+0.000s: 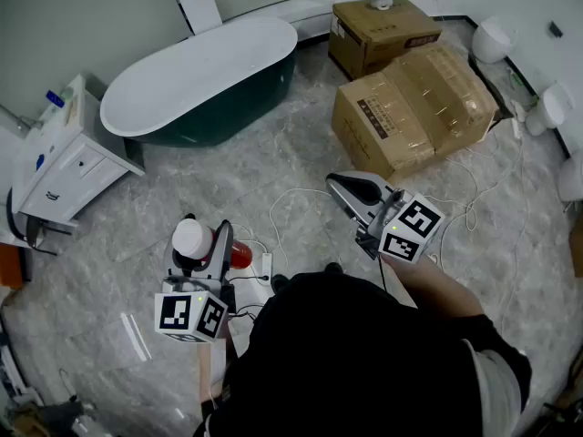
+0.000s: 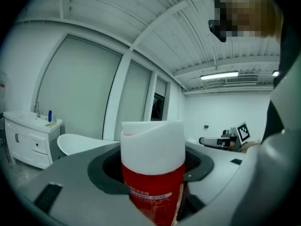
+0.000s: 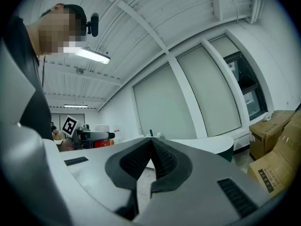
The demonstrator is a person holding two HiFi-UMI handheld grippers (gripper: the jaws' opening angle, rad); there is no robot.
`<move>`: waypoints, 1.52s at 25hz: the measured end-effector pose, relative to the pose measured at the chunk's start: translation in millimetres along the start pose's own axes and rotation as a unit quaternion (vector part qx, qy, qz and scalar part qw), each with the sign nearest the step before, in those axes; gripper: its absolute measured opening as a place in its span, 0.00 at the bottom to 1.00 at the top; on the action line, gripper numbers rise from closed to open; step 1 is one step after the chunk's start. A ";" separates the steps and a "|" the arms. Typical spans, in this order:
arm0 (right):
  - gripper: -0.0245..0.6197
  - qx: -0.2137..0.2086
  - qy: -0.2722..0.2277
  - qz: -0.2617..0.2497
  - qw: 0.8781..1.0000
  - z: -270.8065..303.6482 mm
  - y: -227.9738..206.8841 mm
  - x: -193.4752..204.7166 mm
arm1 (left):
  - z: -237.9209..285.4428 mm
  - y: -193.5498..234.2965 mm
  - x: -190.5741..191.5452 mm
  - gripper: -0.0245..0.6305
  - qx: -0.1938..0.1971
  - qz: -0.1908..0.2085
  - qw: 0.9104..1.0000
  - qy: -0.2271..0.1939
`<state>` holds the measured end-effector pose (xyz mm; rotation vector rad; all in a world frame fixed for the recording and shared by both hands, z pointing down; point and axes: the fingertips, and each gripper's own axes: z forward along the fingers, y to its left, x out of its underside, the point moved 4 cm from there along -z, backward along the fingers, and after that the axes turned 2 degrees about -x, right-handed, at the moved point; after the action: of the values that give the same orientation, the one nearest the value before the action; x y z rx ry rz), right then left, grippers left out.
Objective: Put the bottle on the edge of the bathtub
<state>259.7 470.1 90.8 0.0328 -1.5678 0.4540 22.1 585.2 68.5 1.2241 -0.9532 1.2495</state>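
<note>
Clasping a red, white-capped cylindrical bottle (image 2: pixel 153 182), the left gripper (image 1: pixel 207 232) spreads wide; right gripper (image 1: pixel 339 188) closed, empty.

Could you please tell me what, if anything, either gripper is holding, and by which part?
The left gripper holds the red bottle by its upper body, just below the white cap. The right gripper holds nothing, jaws together.

At lower left, the bottle (image 2: pixel 153 173) has a red body and a white cap. Toward the upper left, the bathtub (image 1: pixel 228 116) is white inside and dark green outside. The cardboard boxes (image 1: pixel 414 103) at upper right are brown, the floor (image 1: pixel 273 180) is grey with pale marble veining, and the cabinet (image 1: pixel 64 167) at far left is white. Your left gripper (image 1: pixel 202 244) and right gripper (image 1: pixel 335 186) are grey, with black-and-white square markers.
</note>
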 end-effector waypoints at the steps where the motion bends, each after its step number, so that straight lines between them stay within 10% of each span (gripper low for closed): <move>1: 0.08 -0.001 0.000 0.000 1.000 -0.2 0.7 -0.2 | -0.7 -0.6 -0.5 0.49 0.000 -0.001 1.000 -0.001; 24: 0.08 -0.021 -0.005 0.054 0.998 -74.4 -45.2 8.0 | 27.1 -82.6 22.7 0.49 -0.005 -0.015 1.000 0.021; 38: 0.08 -0.016 0.018 0.067 0.997 -9.1 -108.7 1.5 | 120.2 -23.4 24.6 0.49 0.016 -0.031 0.999 0.027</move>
<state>300.6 373.5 120.7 -0.1054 -1.5467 0.5309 61.0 472.8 106.8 1.2290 -0.8531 1.2479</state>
